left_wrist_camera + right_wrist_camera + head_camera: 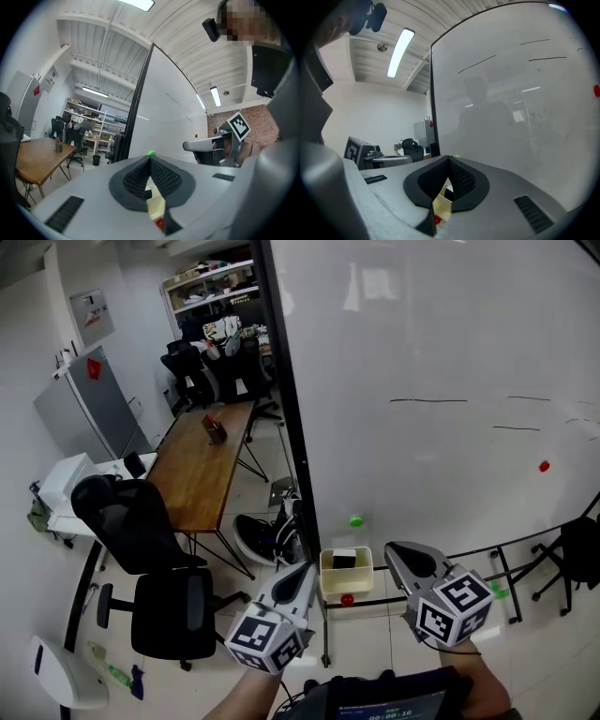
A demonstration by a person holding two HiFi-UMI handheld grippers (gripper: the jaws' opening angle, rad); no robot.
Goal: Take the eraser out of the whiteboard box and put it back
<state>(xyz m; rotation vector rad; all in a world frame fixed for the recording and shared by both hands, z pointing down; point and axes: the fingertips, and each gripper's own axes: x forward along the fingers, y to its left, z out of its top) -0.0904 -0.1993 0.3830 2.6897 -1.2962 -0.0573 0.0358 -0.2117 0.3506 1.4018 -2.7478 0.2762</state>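
A cream box [345, 575] hangs low on the whiteboard [441, 352], and the black eraser [344, 560] lies inside it. My left gripper [306, 569] is held just left of the box and my right gripper [393, 548] just right of it, both a little short of the board. In the left gripper view the jaws meet at the tip [150, 158] with nothing between them, and the box [156, 206] shows through the gap below. The right gripper [449, 159] is shut and empty too, with the box [440, 207] under it.
A red magnet [347, 599] sits under the box, a green one [355, 520] above it, another red one [544, 466] far right. The board's black frame post [291, 427] stands left of the box. Beyond lie shoes [267, 535], a wooden table [202, 470] and black chairs [159, 610].
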